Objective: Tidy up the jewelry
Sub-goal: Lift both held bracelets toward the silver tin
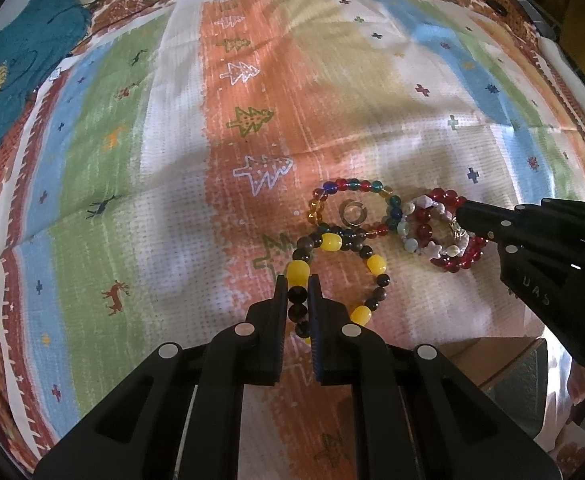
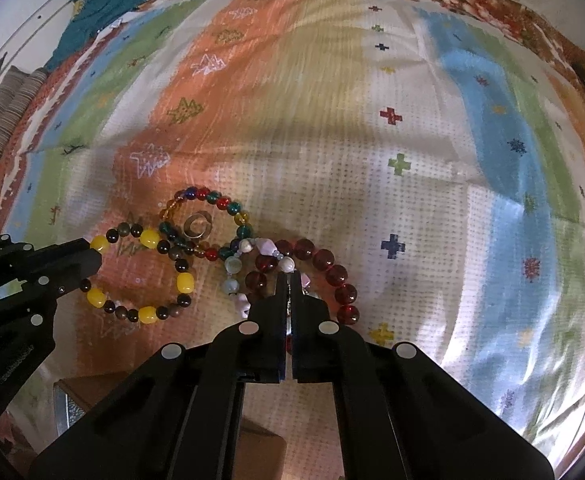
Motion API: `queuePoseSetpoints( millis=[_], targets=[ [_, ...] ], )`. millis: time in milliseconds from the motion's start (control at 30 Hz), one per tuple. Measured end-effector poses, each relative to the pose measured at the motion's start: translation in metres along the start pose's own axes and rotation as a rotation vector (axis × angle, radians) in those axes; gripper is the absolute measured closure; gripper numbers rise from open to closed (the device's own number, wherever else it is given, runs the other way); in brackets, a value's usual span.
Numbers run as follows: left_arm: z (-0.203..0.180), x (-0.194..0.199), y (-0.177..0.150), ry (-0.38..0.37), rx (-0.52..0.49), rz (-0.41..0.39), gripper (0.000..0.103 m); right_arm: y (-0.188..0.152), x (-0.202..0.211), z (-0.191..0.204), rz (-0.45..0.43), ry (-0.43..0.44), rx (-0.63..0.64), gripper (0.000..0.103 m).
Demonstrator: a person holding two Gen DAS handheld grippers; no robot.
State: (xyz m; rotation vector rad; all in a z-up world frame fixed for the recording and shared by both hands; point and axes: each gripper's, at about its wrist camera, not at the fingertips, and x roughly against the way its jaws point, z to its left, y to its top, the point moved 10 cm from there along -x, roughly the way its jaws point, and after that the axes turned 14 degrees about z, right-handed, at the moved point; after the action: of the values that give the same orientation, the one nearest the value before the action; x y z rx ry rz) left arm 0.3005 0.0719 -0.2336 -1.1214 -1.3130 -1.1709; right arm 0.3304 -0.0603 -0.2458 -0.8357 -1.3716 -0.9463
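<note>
- Bracelets sit bunched together on my striped cloth point(image 1: 172, 168), low and centre in both wrist views.
- My left gripper point(image 1: 297, 280) is clamped on the yellow-and-brown bracelet point(image 1: 376, 265), a dark bead pinched between the jaws on the near-left side of its loop.
- My right gripper point(image 2: 289, 280) is closed down tight, its tips planted in the tangle of the pale stone bracelet point(image 2: 232, 266) and the red bead bracelet point(image 2: 334, 272); something thin and metallic shows between the jaws, but I can't tell exactly which strand it has.
- Multicolour glass bracelet point(image 1: 352, 185) lies just behind, overlapping both neighbours, with a small metal ring point(image 1: 351, 213) lying inside its loop.
- Teal garment point(image 1: 28, 52) lies crumpled at the far left corner, well apart from the jewelry.
- Cardboard box point(image 1: 488, 354) sits near me, beside my right gripper.
</note>
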Motion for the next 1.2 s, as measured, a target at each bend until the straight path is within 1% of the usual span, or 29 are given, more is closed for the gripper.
queuePoseSetpoints(
  millis=[333, 633, 800, 1200],
  targets=[
    [-0.007, 0.033, -0.003, -0.029, -0.001, -0.069, 0.094, -0.006, 0.036, -0.007, -0.073, 0.006, -0.023, 0.101],
    [-0.020, 0.068, -0.010, -0.068, -0.009, -0.137, 0.094, -0.021, 0.055, -0.006, -0.106, 0.006, -0.018, 0.101],
    [-0.029, 0.082, -0.015, -0.078, -0.024, -0.168, 0.094, -0.029, 0.071, -0.005, -0.134, 0.010, -0.015, 0.101],
    [-0.047, 0.121, -0.043, -0.120, -0.067, -0.247, 0.094, -0.051, 0.092, 0.006, -0.174, 0.036, 0.004, 0.101]
  ],
)
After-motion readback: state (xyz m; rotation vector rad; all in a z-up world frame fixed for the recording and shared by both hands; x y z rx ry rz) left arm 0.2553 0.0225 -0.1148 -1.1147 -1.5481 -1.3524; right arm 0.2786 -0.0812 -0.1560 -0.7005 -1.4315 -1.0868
